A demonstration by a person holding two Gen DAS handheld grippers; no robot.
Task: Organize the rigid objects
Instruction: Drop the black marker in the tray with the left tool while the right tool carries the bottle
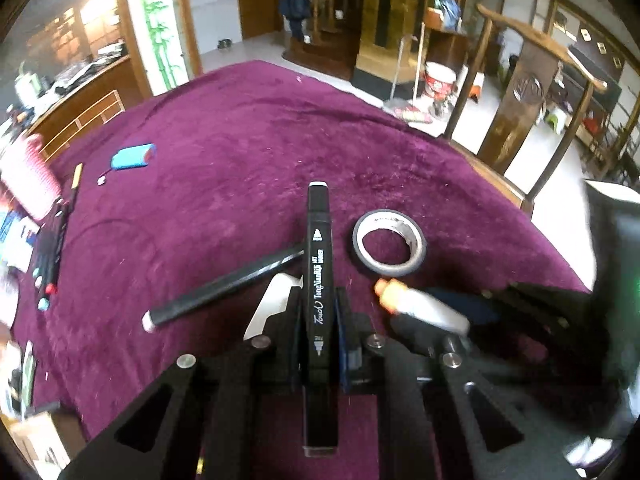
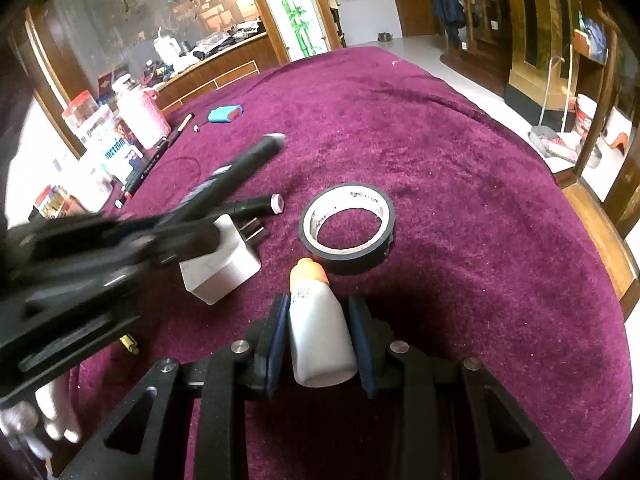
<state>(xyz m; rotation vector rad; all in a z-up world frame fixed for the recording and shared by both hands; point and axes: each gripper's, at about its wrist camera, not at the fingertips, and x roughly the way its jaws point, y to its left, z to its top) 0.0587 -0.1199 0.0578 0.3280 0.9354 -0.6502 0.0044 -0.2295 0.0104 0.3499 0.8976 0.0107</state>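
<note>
Marker in left gripper, bottle in right gripper

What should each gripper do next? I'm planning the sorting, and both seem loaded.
Probably carry them toward the marker row at the left edge: the left gripper is shut on a black art marker, the right gripper on a small glue bottle.

A wooden chair stands at the bench's two o'clock edge. A staircase rises at one o'clock, a wooden counter at eleven o'clock, bamboo painting between.
</note>
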